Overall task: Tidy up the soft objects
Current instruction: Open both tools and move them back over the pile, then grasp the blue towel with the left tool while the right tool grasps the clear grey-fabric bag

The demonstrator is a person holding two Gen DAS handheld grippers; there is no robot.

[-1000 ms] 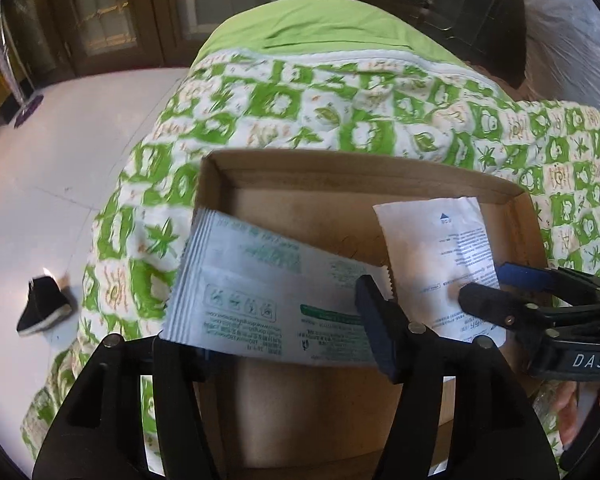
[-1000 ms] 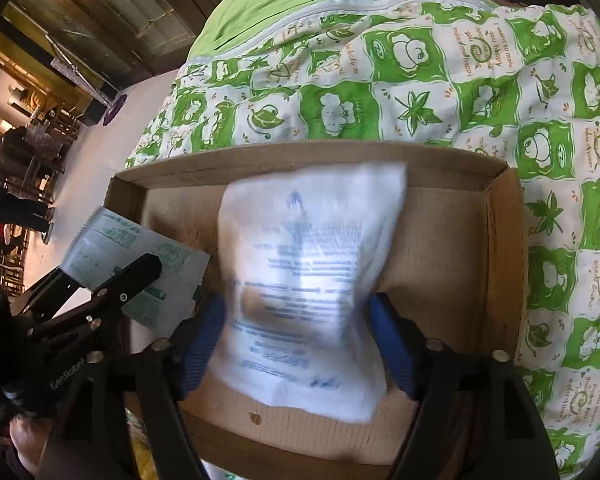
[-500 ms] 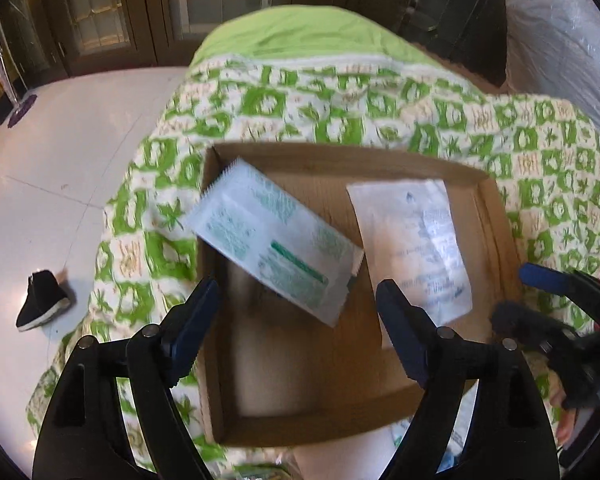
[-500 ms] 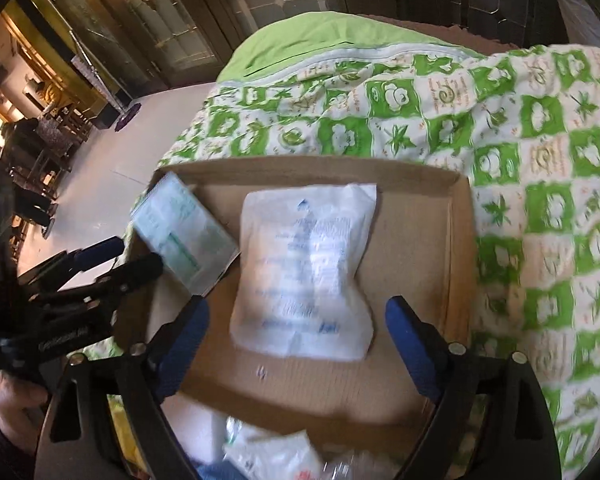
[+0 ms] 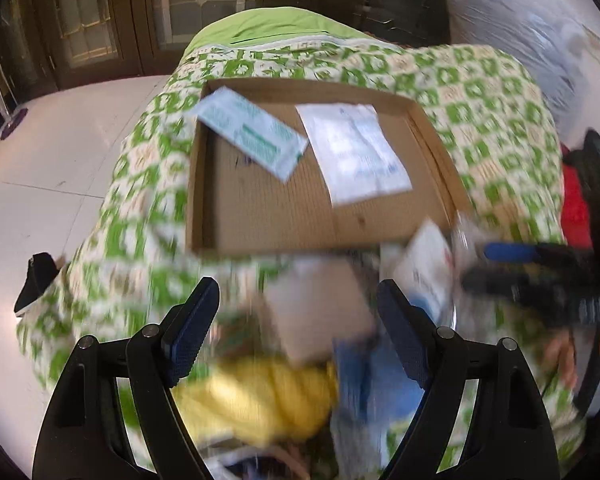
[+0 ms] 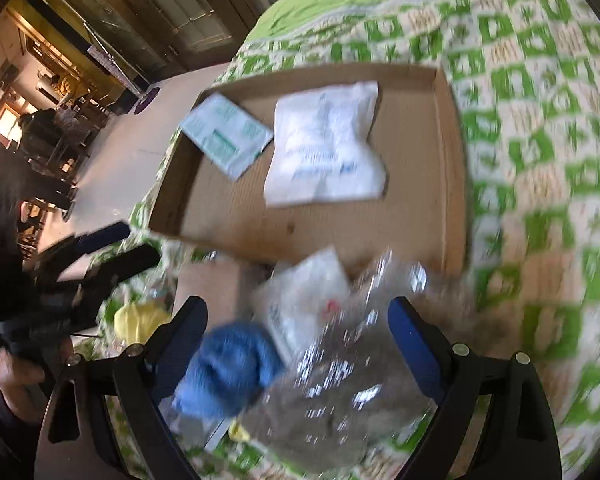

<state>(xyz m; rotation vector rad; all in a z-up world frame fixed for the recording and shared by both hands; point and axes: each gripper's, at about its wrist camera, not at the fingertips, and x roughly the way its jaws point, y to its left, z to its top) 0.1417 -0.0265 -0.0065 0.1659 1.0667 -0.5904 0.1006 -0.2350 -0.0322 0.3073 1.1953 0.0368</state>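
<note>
Cardboard tray [image 5: 260,216] on the green quilt [image 5: 500,120] holds your green-printed packet [image 5: 252,134] and white pouch [image 5: 356,152]; your left claw [image 5: 296,322] hangs released, nearer than the tray. Right view: right claw [image 6: 296,334] likewise released, empty, nearer than the tray [image 6: 420,168].

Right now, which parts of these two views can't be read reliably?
- Pile near the left claw, left view: motion blur; items unclear.
- Clear bag by the right claw, right view: blur and glare; contents unclear.
- Print on the white pouch and green packet in the tray: too small, blurred.
</note>
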